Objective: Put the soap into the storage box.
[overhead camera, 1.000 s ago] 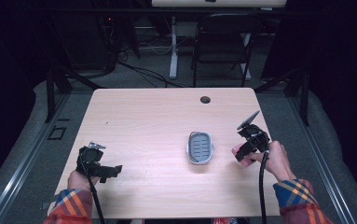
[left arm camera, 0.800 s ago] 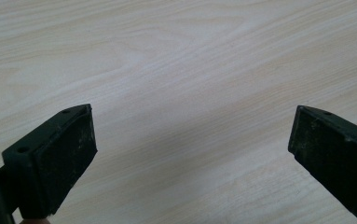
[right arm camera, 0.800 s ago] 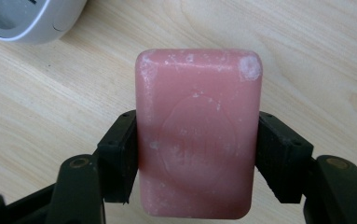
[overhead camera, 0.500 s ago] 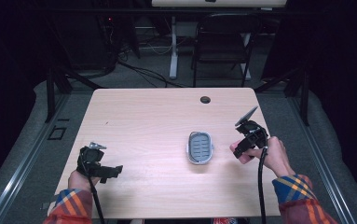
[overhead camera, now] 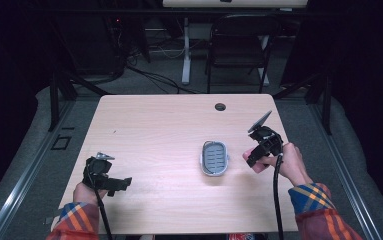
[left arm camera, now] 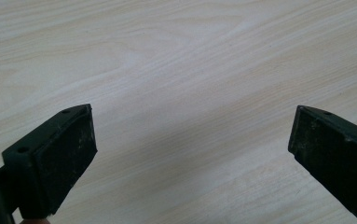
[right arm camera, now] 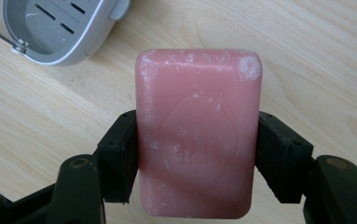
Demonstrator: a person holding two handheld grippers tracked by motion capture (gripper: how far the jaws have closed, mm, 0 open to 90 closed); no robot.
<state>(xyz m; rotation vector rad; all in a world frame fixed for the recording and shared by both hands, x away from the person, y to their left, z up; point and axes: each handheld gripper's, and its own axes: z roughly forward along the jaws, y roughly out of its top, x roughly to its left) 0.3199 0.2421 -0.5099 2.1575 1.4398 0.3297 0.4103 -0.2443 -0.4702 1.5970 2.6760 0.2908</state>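
A person sits at a pale wooden table (overhead camera: pixel 159 125), a two-jaw gripper in each hand. In the high view, the right gripper (overhead camera: pixel 253 159) sits right of centre in the frame, its jaws pinching a pink bar of soap (overhead camera: pixel 255 160) by its two long sides. The right gripper view shows the soap (right arm camera: pixel 198 133) filling the middle of the frame, held flat between the black jaws, its stamped face toward the camera and pale chalky marks at its corners.

Just left of the soap in the high view lies a grey oval soap dish (overhead camera: pixel 214 158) with a slotted floor. In the right gripper view the dish (right arm camera: pixel 90 32) sits in the upper left corner, apart from the soap, with a thin wire bail at its rim.

The left gripper (overhead camera: pixel 113 183) rests at the lower left of the high view, well apart from the dish. Its jaws are spread wide with only bare wood between them, as the left gripper view confirms.

The likely risks: soap is slick, and the jaws grip only its lower half, so it could pivot or slide out while being carried. The bar looks nearly as wide as the dish's opening, so a skewed approach could land it on the rim or nudge the light dish, which nothing is steadying.

Nothing lies between soap and dish. A small round cable hole (overhead camera: pixel 220 106) sits toward the top of the tabletop, and a dark chair (overhead camera: pixel 239 47) stands beyond the table.
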